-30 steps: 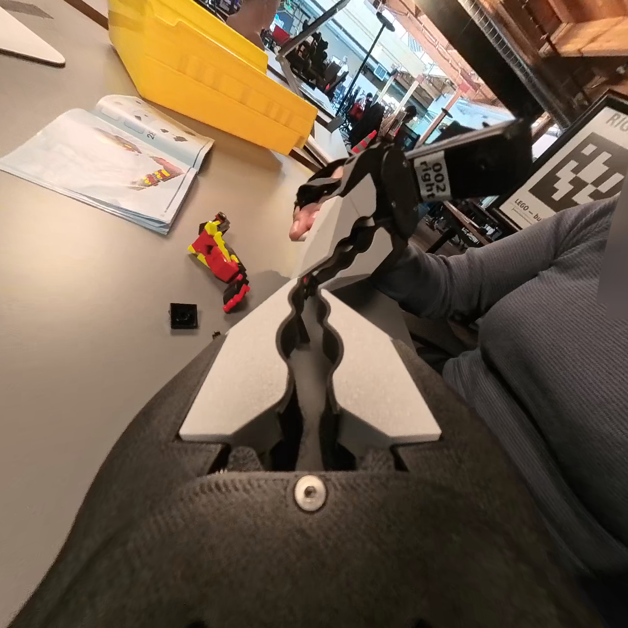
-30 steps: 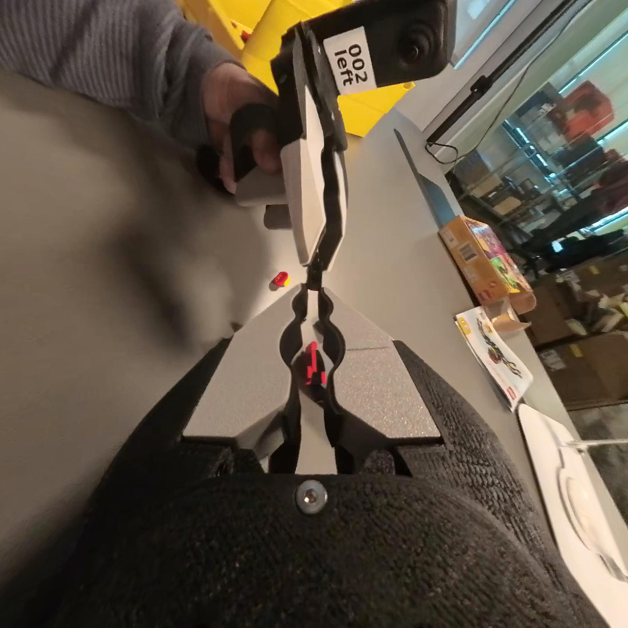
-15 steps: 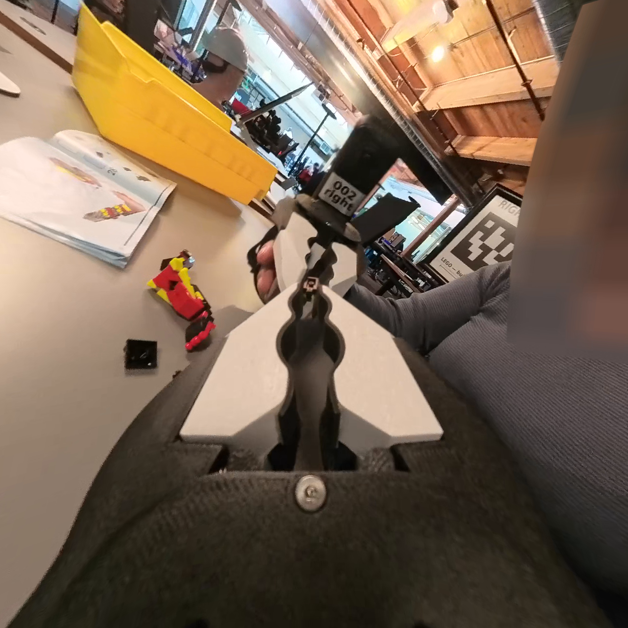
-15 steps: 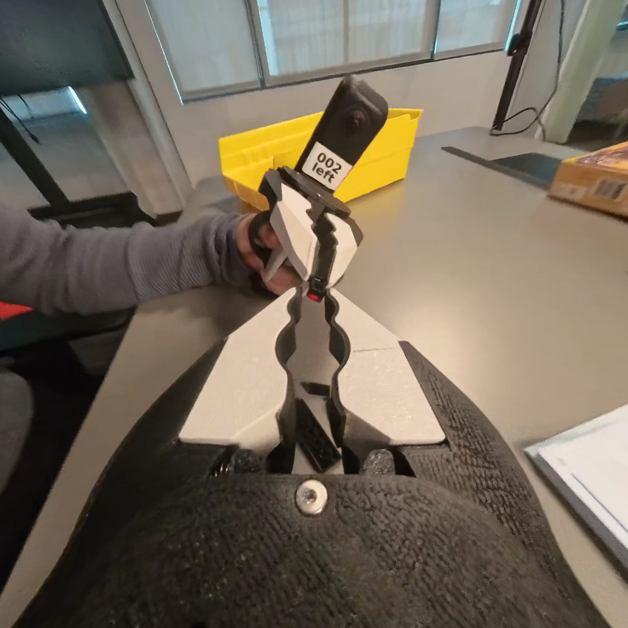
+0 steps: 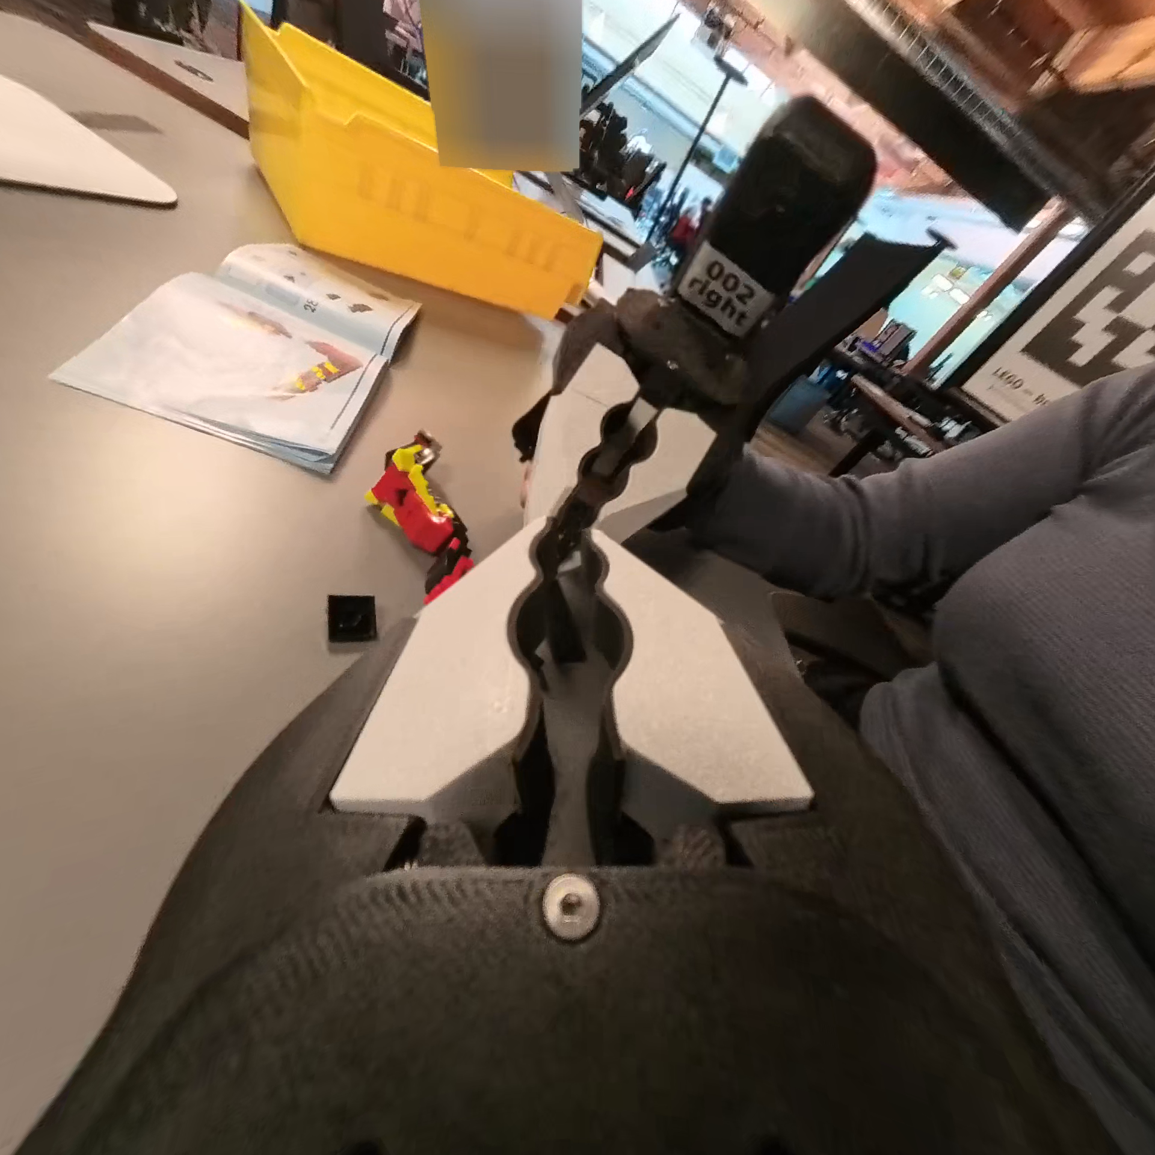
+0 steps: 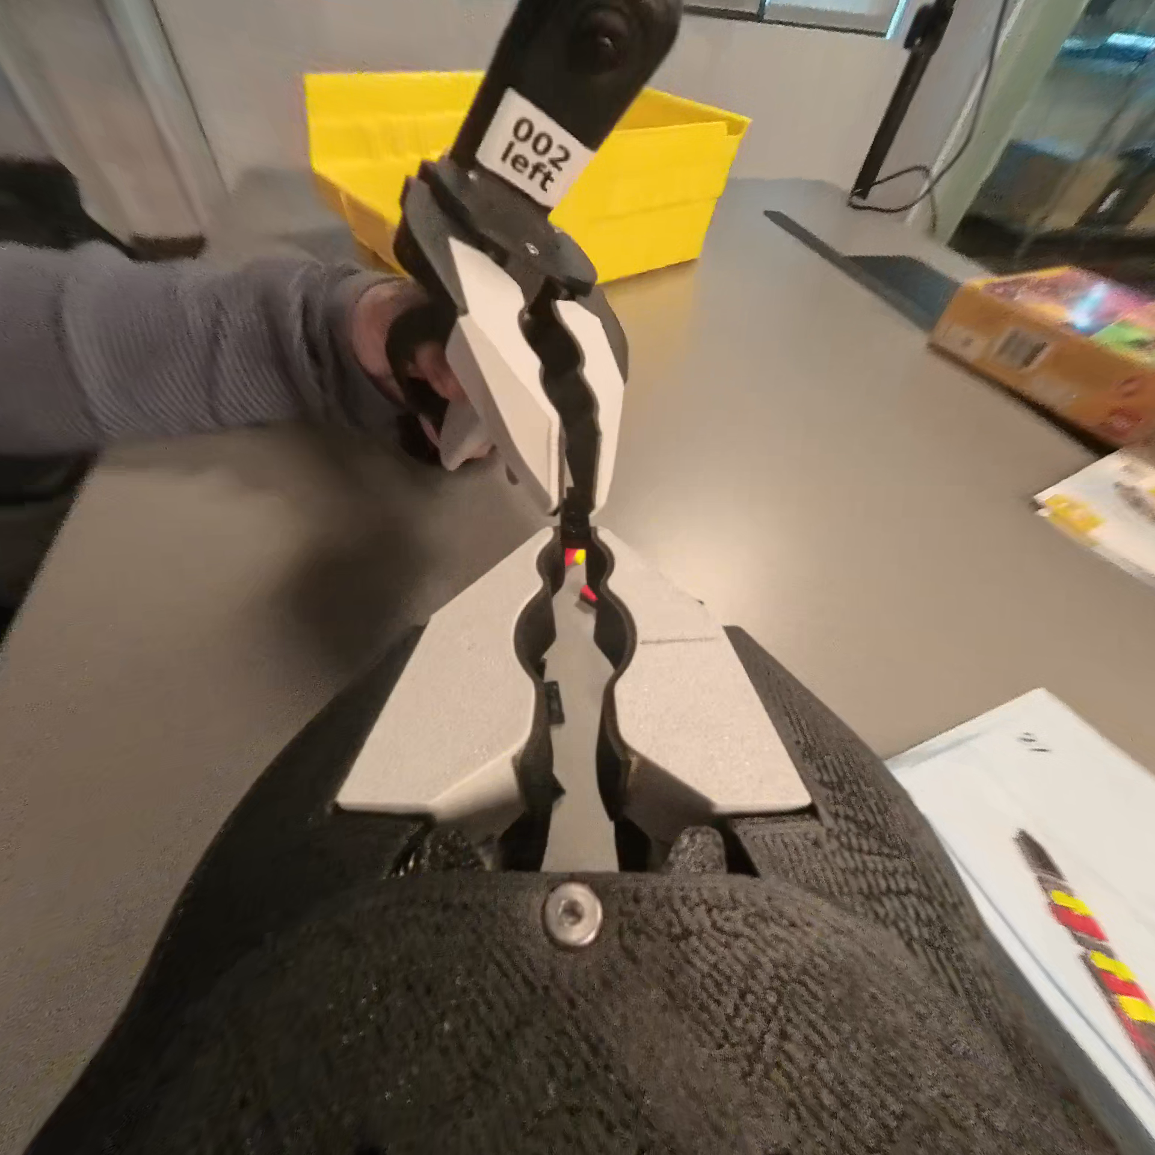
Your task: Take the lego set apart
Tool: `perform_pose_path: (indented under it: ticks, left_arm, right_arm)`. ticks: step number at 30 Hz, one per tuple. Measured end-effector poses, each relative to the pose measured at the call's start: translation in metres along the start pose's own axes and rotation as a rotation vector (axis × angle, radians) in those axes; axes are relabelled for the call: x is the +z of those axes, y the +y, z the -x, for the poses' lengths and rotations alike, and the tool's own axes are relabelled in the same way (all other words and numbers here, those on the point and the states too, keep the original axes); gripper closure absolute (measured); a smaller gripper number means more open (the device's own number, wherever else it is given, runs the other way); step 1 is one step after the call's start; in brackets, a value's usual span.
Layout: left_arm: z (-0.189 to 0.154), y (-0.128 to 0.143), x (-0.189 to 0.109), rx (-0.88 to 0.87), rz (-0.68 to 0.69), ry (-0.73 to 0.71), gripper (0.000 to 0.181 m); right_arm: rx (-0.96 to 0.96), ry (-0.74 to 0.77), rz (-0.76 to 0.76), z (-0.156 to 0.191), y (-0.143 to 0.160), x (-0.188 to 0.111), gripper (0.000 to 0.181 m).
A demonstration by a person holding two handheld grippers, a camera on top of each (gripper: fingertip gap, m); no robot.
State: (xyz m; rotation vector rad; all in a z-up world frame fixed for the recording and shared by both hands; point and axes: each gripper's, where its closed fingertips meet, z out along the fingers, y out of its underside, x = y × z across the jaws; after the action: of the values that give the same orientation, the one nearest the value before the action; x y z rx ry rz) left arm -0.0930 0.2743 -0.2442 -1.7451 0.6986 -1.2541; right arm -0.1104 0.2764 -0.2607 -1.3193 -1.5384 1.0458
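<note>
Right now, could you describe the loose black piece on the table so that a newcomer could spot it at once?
Start at the yellow bin and come down past the open instruction booklet to the red and yellow lego cluster. Just below it, apart from it, lies the small black square piece: flat, single-coloured and alone.

A workshop-like lab: a grey worktable [image 5: 156,625] carries a yellow parts bin [image 5: 400,206]; behind that bin stand tripods, windows and exposed wooden ceiling beams [image 5: 1000,56].
</note>
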Motion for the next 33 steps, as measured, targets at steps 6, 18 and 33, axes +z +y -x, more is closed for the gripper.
perform_pose_path:
  ticks: [6,18,33]
  left_arm:
    - [-0.003,-0.002,-0.002,-0.024,-0.02,0.031,0.177]
    - [-0.011,-0.004,-0.008,-0.035,-0.061,0.1,0.178]
    - [-0.018,-0.005,-0.018,-0.102,-0.068,0.206,0.178]
  right_arm:
    - [-0.131,0.071,0.046,-0.001,0.001,0.0,0.177]
    - [-0.228,0.124,0.076,0.002,-0.003,0.002,0.178]
    - [-0.401,0.212,0.086,0.006,-0.009,0.005,0.178]
